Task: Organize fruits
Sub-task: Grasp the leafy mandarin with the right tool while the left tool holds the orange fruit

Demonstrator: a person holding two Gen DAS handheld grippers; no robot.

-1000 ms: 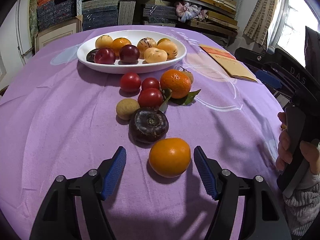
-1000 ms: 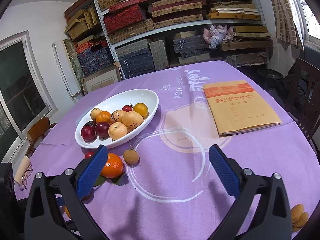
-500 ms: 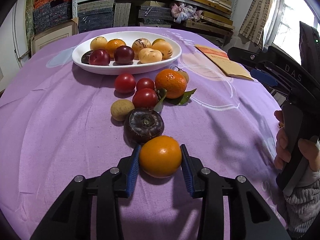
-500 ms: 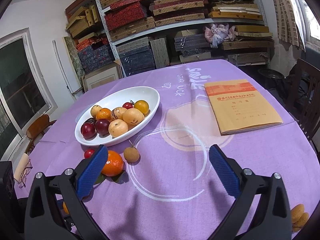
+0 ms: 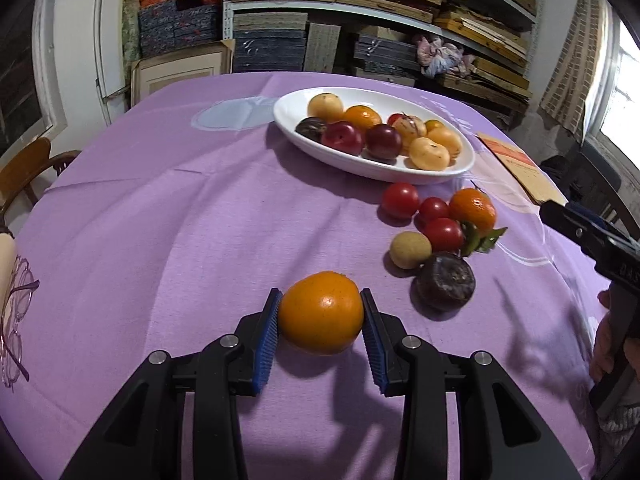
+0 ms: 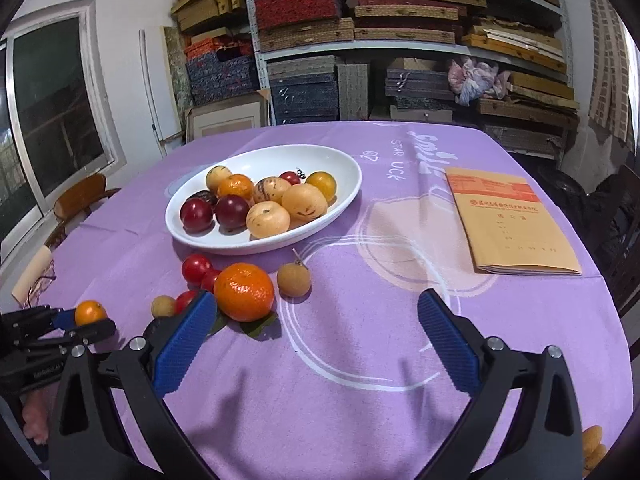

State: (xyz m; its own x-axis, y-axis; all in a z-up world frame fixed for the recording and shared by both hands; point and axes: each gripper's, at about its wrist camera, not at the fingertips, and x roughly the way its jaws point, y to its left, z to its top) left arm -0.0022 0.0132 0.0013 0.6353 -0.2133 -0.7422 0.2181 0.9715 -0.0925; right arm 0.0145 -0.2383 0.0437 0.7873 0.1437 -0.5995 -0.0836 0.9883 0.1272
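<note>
My left gripper is shut on a smooth orange fruit, its blue pads pressing both sides just above the purple tablecloth; the right wrist view shows that same orange fruit at the far left. A white oval bowl holds several plums, oranges and pale yellow fruits. Loose in front of it lie three red tomatoes, a leafy mandarin, a tan round fruit and a dark purple fruit. My right gripper is open over bare cloth, the mandarin beside its left finger.
A yellow-orange booklet lies right of the bowl. Another tan fruit sits near the mandarin. Glasses rest at the table's left edge. Wooden chairs and stacked shelves ring the table. A hand holds the right gripper.
My left gripper closed onto the orange fruit, then carried it leftward away from the dark purple fruit. The right gripper, still open, drifted a little and rolled.
</note>
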